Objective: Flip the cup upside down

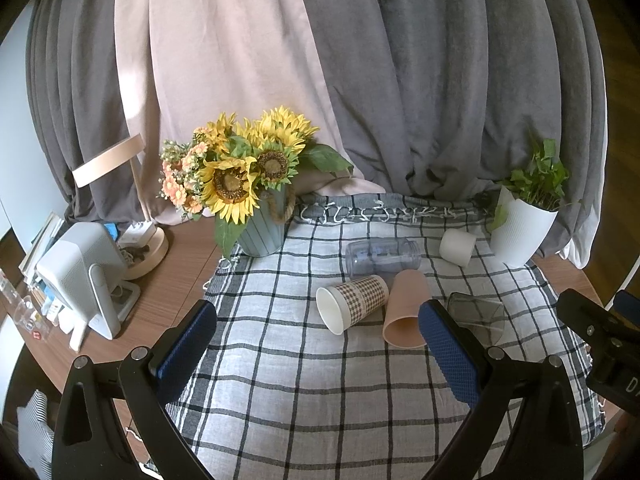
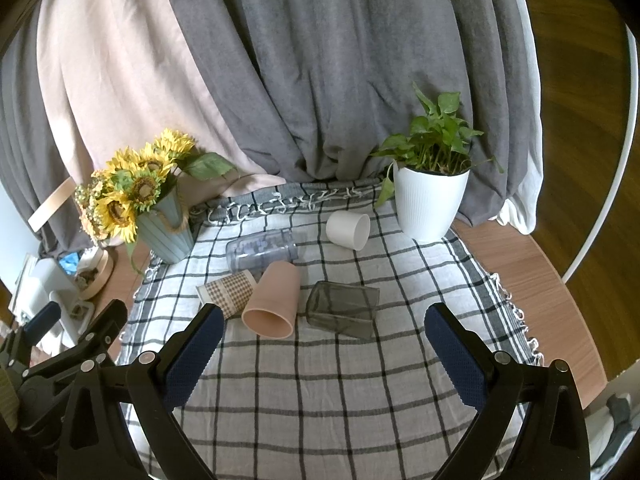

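Several cups lie on their sides on the checked cloth (image 1: 320,380): a checked paper cup (image 1: 352,303) (image 2: 226,294), a pink cup (image 1: 406,314) (image 2: 274,300), a smoky grey square glass (image 1: 478,316) (image 2: 343,308), a clear tumbler (image 1: 382,257) (image 2: 262,249) and a white cup (image 1: 458,247) (image 2: 349,229). My left gripper (image 1: 320,344) is open and empty, short of the cups. My right gripper (image 2: 322,344) is open and empty, just short of the pink cup and grey glass.
A sunflower vase (image 1: 260,232) (image 2: 166,236) stands at the cloth's back left. A white plant pot (image 1: 520,236) (image 2: 430,204) stands at the back right. A white device (image 1: 84,276) and a lamp base (image 1: 146,252) sit on the wooden table at left. Curtains hang behind.
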Tool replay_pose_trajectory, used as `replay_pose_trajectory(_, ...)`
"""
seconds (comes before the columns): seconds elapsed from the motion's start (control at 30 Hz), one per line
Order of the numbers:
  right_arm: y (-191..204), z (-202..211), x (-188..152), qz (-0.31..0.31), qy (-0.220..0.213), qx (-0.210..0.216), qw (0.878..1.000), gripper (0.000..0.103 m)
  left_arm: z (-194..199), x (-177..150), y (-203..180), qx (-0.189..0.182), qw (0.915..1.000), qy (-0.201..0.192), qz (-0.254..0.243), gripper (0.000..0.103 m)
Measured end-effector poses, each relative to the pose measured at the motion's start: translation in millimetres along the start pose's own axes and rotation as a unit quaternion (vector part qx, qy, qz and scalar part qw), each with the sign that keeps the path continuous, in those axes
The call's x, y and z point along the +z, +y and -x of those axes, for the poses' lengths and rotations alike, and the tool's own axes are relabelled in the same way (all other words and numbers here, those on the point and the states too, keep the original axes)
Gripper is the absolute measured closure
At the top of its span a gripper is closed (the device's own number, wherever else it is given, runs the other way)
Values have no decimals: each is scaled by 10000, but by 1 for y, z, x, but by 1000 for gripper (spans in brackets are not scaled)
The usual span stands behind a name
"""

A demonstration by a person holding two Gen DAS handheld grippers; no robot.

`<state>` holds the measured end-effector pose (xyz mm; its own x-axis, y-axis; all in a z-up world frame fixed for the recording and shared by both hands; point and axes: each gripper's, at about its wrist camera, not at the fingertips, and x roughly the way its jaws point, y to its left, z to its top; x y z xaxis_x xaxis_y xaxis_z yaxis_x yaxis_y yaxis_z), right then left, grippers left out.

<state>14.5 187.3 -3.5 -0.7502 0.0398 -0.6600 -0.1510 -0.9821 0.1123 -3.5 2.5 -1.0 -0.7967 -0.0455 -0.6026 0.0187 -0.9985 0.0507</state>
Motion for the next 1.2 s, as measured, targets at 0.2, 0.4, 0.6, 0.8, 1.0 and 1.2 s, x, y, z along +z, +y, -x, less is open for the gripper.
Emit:
replay_pose_trajectory(0.2, 0, -1, 1, 7, 10, -6, 10000, 2, 0, 0, 0, 3, 10000, 5, 7, 0)
replay_pose_trajectory(0.4, 1, -4, 0, 3, 50, -6, 10000, 2, -4, 1, 1, 18, 10000, 74, 26, 0)
replay_pose_trajectory(0.6, 0, -12, 0, -21, 126, -3, 9999, 2, -18, 0, -1, 14, 9996, 282, -5, 0)
replay_pose_trajectory(0.8, 1, -29, -1, -37, 301, 25, 9995, 2, -35, 3, -2, 31, 9987, 497, 61, 0)
replay_pose_trajectory(1.0, 1, -51, 6, -52, 512, 49, 9987, 2, -57, 12, -5, 90, 9981, 599, 68, 0)
replay_pose_trajectory(1.2, -1, -70, 20, -55, 557, 15, 9984, 2, -80, 23, -10, 119, 9970, 756, 68, 0)
